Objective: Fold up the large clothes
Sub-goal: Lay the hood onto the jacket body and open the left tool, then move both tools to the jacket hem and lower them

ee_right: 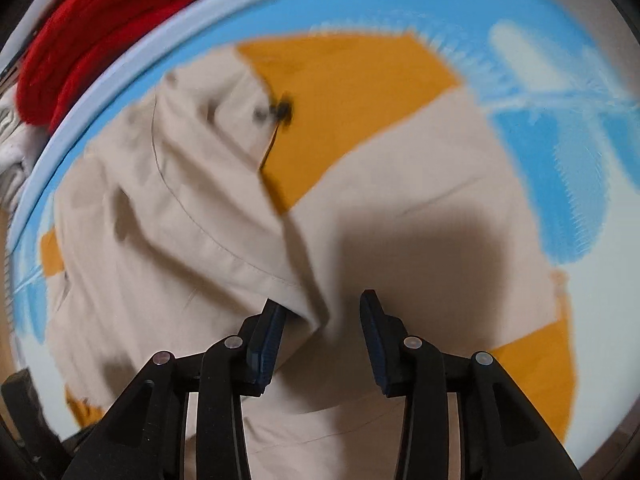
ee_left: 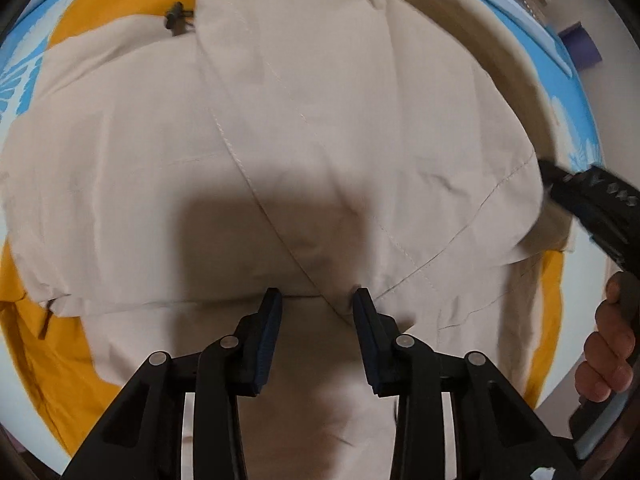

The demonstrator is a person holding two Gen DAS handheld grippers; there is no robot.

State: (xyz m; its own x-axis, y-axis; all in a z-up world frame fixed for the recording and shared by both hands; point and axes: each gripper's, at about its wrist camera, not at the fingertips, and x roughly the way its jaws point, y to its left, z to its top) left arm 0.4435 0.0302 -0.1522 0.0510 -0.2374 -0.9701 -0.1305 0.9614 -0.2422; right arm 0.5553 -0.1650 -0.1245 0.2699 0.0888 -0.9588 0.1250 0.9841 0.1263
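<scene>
A large beige jacket (ee_left: 320,120) with orange lining (ee_left: 48,344) lies spread on a blue and white patterned sheet (ee_left: 576,92). My left gripper (ee_left: 318,294) points down over a folded edge and a seam of the beige cloth; its jaws stand apart and grip nothing. In the right wrist view the jacket (ee_right: 160,240) is blurred. My right gripper (ee_right: 322,300) hovers open over a raised fold of beige cloth that sits between the fingers without being pinched. A dark cord toggle (ee_right: 282,110) lies by the orange lining (ee_right: 340,92).
A person's hand (ee_left: 608,344) holds a black tool at the right edge of the left wrist view. A red knitted item (ee_right: 100,28) lies beyond the sheet's (ee_right: 560,140) pale border. A purple object (ee_left: 582,44) sits off the bed.
</scene>
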